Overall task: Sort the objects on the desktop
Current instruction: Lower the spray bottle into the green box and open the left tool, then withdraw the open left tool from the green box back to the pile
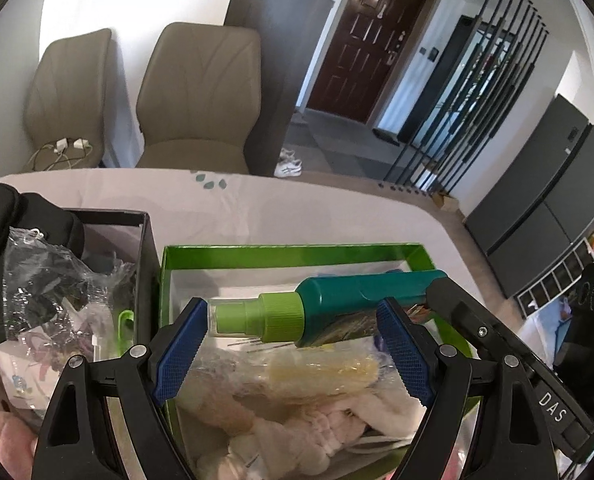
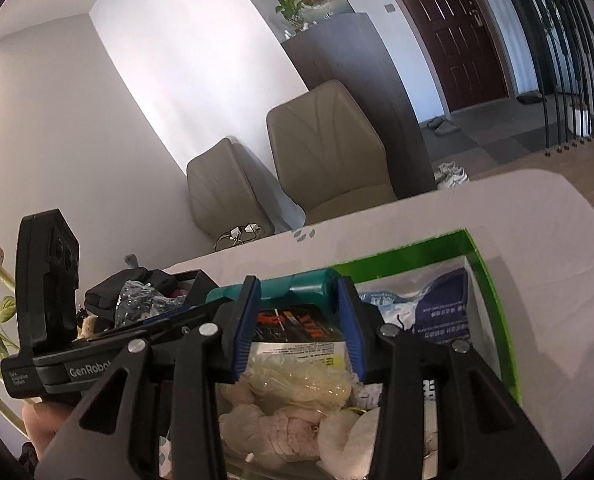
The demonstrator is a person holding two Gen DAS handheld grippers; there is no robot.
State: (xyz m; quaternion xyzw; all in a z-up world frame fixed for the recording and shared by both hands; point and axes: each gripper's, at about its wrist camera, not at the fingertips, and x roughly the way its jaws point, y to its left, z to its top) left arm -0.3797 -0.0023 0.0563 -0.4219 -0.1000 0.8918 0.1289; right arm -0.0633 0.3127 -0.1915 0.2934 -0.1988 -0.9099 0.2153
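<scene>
- The right gripper point(image 2: 299, 322) is clamping the green spray bottle point(image 1: 337, 304) by its base end, its blue pads pressing both sides of the teal body, and is holding it sideways just above the green box point(image 1: 293, 250), probably so it can be laid flat among the things already sorted there.
- The left gripper point(image 1: 293, 344) is hovering with its jaws apart, the bottle's cap just ahead of its fingertips; it is touching nothing.
- Below both grippers, bagged soft items are filling the box, which is sitting on the worktop point(image 1: 297, 208).
- To the left gripper's left, a black box point(image 1: 145, 248) is holding crinkled plastic and dark items too jumbled to name.
- The bottle's label is partly covered by the pads, and the box's near edge is cut off.
</scene>
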